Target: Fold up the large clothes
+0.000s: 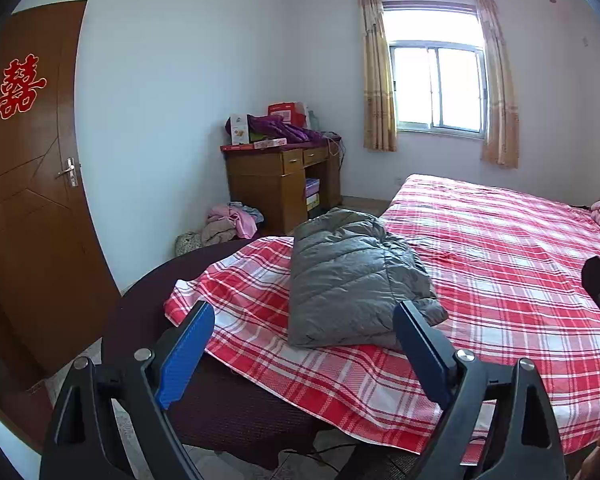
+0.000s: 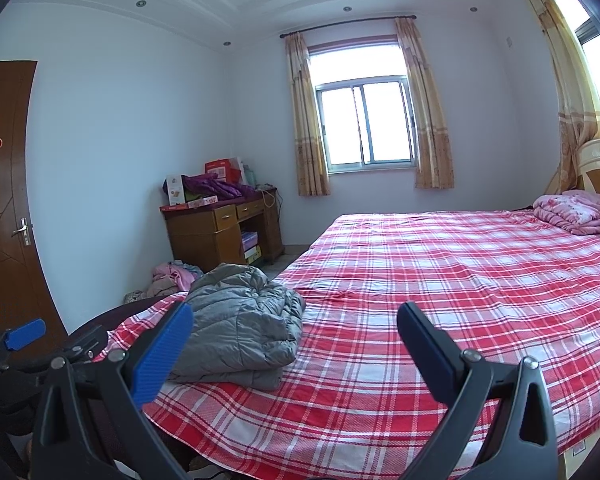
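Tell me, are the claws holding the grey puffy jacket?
No. Both the left claw and right claw are open and empty; the folded grey quilted jacket lies untouched.

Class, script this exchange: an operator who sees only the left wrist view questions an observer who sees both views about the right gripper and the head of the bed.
Operator: Only a black edge of the right gripper shows at my right. Is it holding anything?
Observer: No. Its jaws stand open with nothing between them.
Operator: At the head of the bed I see just a scrap of pink. What is it?
Observer: A folded pink quilt, lying in front of a wooden headboard that your view cuts off.
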`<action>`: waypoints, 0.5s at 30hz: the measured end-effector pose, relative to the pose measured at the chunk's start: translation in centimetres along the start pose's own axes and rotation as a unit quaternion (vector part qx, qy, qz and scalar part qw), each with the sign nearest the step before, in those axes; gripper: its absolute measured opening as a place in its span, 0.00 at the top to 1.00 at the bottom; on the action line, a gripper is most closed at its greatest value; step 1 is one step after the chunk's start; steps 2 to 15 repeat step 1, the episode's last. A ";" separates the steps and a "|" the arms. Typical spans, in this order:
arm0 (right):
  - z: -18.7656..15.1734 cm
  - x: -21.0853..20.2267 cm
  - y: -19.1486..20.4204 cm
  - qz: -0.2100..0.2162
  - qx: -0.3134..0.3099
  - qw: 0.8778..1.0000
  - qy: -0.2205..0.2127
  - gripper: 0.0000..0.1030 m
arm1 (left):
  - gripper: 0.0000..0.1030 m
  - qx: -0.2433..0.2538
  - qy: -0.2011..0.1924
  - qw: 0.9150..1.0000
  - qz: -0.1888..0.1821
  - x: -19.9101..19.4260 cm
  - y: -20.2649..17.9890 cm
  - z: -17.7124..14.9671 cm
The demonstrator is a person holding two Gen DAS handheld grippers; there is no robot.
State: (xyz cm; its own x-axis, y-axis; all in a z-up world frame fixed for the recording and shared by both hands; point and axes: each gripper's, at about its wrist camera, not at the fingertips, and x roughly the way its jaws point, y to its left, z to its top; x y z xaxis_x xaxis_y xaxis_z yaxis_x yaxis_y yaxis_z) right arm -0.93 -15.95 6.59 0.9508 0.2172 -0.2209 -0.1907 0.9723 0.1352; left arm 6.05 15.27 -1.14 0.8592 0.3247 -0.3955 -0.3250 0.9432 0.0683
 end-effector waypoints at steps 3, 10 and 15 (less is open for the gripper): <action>0.0 0.1 0.0 -0.001 0.001 1.000 0.001 0.00 | 0.11 -0.001 0.000 1.000 0.004 0.2 0.1 0.0; 0.0 0.1 0.0 -0.001 0.001 1.000 0.001 0.00 | 0.11 -0.001 0.000 1.000 0.004 0.2 0.1 0.0; 0.0 0.1 0.0 -0.001 0.001 1.000 0.001 0.00 | 0.11 -0.001 0.000 1.000 0.004 0.2 0.1 0.0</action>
